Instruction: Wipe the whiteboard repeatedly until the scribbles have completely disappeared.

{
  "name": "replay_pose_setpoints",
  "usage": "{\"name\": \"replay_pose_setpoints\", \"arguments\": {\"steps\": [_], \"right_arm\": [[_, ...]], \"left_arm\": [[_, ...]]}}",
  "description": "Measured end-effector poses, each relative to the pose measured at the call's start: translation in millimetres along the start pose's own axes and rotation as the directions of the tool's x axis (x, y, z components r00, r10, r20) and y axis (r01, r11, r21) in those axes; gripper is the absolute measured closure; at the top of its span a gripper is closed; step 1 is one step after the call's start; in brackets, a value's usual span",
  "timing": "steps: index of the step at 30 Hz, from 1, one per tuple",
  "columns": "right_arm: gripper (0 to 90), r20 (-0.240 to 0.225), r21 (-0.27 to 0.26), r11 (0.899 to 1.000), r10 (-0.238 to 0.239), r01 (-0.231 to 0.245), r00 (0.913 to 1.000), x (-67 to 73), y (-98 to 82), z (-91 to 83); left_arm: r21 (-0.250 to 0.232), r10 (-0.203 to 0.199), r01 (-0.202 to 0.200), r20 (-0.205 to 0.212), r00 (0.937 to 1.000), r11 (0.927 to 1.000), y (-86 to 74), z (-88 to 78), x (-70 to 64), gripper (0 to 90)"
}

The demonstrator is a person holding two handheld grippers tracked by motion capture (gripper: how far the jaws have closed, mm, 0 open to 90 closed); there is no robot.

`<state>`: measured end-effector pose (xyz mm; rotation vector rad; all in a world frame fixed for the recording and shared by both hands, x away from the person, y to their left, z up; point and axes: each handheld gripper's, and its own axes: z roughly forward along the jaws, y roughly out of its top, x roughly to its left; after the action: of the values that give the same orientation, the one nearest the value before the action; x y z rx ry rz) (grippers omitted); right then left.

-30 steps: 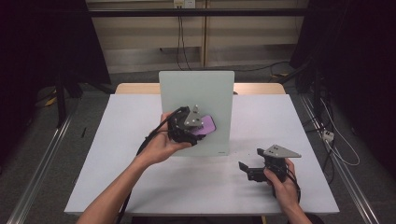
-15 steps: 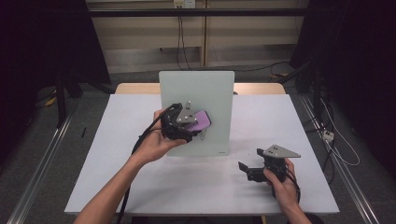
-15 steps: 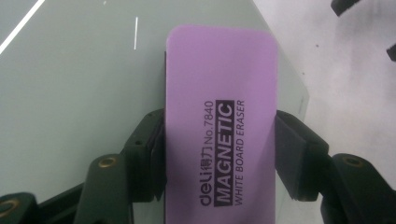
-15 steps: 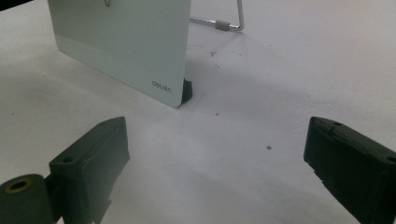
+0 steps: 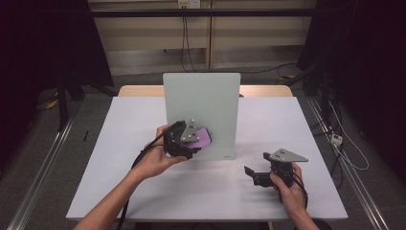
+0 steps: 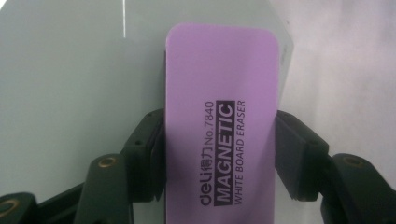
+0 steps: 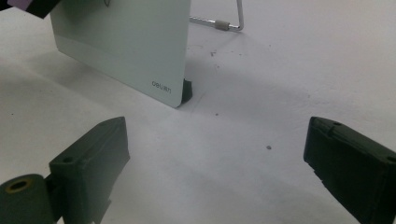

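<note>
The left gripper point(image 5: 200, 139) is clenched on a purple magnetic whiteboard eraser point(image 6: 219, 126), its two black jaws pressing the eraser's long sides. In the high view the eraser point(image 5: 201, 138) lies against the lower left part of the small upright whiteboard point(image 5: 206, 103), which stands on the white desk point(image 5: 119, 143) near its middle. The left forearm comes in from the bottom edge and runs up and rightward; the left hand point(image 5: 158, 158) wraps the gripper's body from below and behind, wrist slightly bent, with the grey three-cornered plate facing up and the cable trailing back along the arm. In the left gripper view the eraser's printed face looks at the camera, the pale board surface behind it.

The right gripper point(image 5: 253, 175) rests low over the desk, to the right of the board and well apart from it, released: its jaws stand wide with nothing between them. The right hand point(image 5: 287, 184) grips it from behind, the jaws pointing left towards the board's lower corner point(image 7: 170, 93).
</note>
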<state>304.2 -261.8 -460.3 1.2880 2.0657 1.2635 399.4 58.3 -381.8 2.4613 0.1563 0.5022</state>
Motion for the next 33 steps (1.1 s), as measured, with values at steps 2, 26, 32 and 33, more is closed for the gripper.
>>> {"name": "replay_pose_setpoints", "arguments": {"steps": [2, 26, 32, 33], "right_arm": [[6.9, -0.004, 0.002, 1.000, -0.001, 0.001, 1.0000, 1.2, 0.2, 0.6], [6.9, -0.004, 0.002, 1.000, -0.001, 0.001, 1.0000, 1.1, 0.5, 1.9], [6.9, -0.005, 0.003, 1.000, 0.005, -0.005, 1.0000, 0.4, 0.3, 1.5], [6.9, -0.005, 0.003, 1.000, 0.005, -0.005, 1.0000, 0.3, 0.3, 1.4]], "left_arm": [[0.017, 0.007, -0.008, 0.007, 0.9999, 0.9998, -3.5, 3.2, -3.9, 40.9], [-0.047, -0.027, 0.027, 0.006, 0.9996, 0.9985, 14.2, -8.3, 13.6, 40.9], [-0.093, -0.057, 0.057, -0.001, 0.9984, 0.9940, 28.7, -14.1, 24.8, 40.9], [-0.094, -0.054, 0.053, -0.006, 0.9985, 0.9941, 29.5, -13.2, 23.3, 40.9]]}}
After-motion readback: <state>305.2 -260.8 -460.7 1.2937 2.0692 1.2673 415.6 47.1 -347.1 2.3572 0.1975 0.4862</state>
